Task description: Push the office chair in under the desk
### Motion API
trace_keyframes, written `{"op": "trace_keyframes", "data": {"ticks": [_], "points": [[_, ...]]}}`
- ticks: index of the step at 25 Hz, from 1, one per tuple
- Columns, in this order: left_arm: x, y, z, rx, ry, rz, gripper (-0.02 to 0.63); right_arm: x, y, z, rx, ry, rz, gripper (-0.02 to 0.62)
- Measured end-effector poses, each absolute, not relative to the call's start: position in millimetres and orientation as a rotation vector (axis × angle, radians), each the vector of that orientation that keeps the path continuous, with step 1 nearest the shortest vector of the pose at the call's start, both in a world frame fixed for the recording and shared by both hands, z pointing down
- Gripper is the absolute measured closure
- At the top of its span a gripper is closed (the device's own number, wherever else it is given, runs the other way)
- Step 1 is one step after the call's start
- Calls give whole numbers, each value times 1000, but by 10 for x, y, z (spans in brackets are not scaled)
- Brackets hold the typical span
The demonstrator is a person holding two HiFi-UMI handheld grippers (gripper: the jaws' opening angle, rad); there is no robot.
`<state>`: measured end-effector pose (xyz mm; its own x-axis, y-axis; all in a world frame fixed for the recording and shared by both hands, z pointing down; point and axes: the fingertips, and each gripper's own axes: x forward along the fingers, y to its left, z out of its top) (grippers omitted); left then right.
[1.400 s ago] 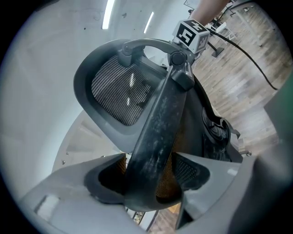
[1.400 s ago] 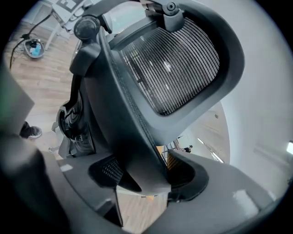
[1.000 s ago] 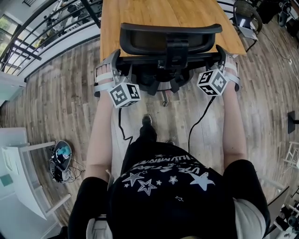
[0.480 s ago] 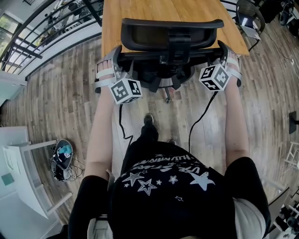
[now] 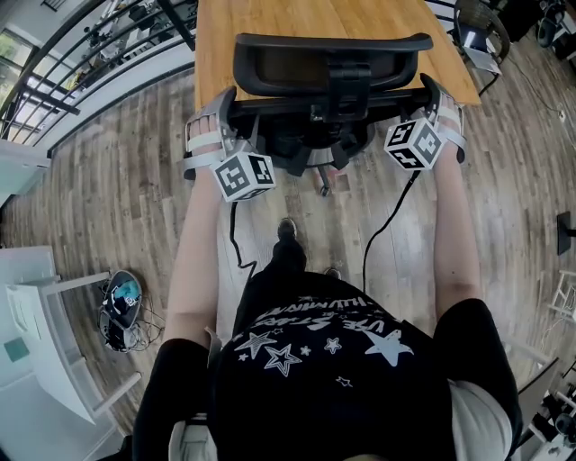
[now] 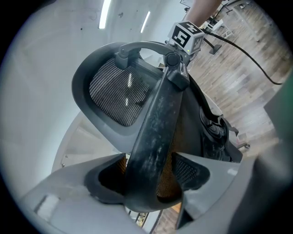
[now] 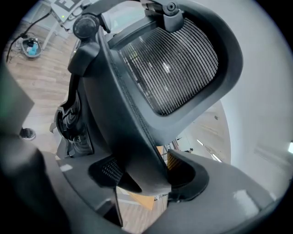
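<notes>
Down in front, the left hand-held gripper (image 6: 151, 183) and right hand-held gripper (image 7: 146, 176) each clamp the back frame of the black mesh-backed office chair (image 5: 328, 67), now slightly closer in against the light wooden desk (image 5: 270, 18) than a second ago.

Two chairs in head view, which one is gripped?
The black mesh-back office chair at the desk: left hand-held gripper and right hand-held gripper clamp its back frame. The other chair, top right, stands untouched.
</notes>
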<state>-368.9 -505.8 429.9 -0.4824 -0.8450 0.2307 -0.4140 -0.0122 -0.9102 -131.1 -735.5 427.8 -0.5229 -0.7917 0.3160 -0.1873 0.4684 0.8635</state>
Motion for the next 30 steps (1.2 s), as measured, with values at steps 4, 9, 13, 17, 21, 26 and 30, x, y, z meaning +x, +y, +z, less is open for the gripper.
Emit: {"op": "trace_keyframes", "data": {"ticks": [4,9,13,17,21,26,30], "points": [[-3688,-5054,4329,-1344,1891,-1493,286,-1310,-7348,4304,809,-1972,-1023,314],[-3695,-5059,4370,-1385,1889,-1530,282,-1306,-7345,4329,795,-1944,-1008,312],[-3675,-5046,4373,-1441,1931,-1513,282,-1263,-7297,4305,804,-1940,-1004,306],[-3651,-4971,4362,-1454,1941,-1528,282,-1163,-7198,4282,829,-1978,-956,304],[-3558,-4912,4200,-1448,1967,-1488,282,-1011,-7105,4159,868,-2024,-943,304],[-3334,-4639,4003,-1471,2104,-1325,282,-773,-6746,4069,913,-2098,-931,313],[-3093,-4381,4019,-1510,2190,-1204,282,-572,-6431,4071,900,-2139,-919,314]]}}
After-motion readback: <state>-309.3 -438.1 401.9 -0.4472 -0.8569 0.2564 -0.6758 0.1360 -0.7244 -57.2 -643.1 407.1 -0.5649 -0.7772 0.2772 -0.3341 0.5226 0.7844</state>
